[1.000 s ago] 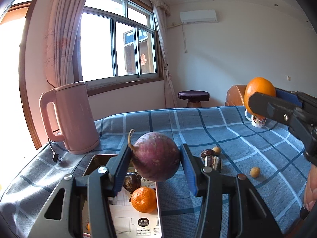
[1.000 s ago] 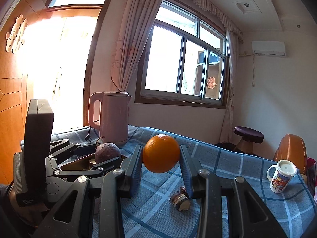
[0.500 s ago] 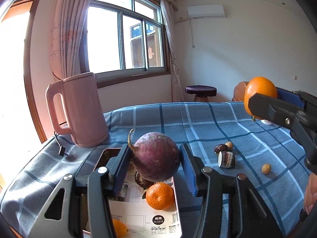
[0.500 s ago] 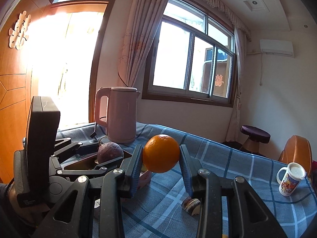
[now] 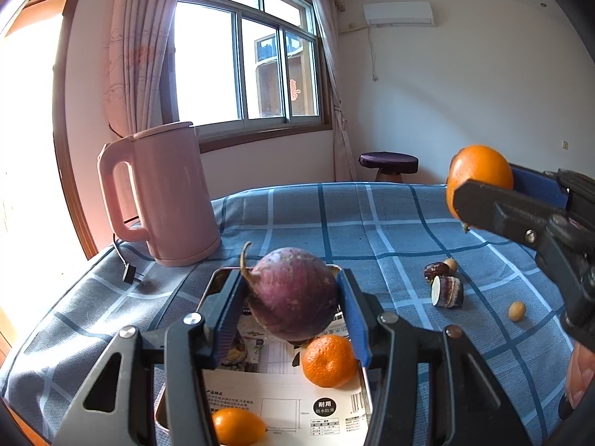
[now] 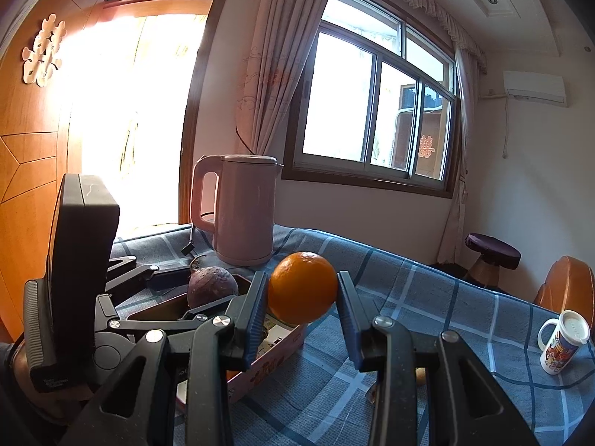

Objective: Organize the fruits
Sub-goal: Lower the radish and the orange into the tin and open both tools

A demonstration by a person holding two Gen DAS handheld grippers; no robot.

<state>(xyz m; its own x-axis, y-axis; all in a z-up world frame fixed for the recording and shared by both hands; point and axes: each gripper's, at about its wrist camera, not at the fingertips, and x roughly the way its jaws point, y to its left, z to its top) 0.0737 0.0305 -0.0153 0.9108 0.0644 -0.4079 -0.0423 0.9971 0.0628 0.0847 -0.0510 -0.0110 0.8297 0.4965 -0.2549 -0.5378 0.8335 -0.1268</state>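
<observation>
While L claw grips purple fruit, R claw grips orange.

both grippers' fingers clamped

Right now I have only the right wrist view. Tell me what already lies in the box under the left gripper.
Observer: A mandarin lies in the box, on printed paper, near its right wall.
Operator: List anything else you can make out in there.
Observer: A small oval orange fruit lies at the near end, partly hidden behind the left gripper.
Operator: Now check the cloth to the right of the box.
Observer: A cut piece with a white face, a dark brown fruit and a small yellow fruit lie loose there.
</observation>
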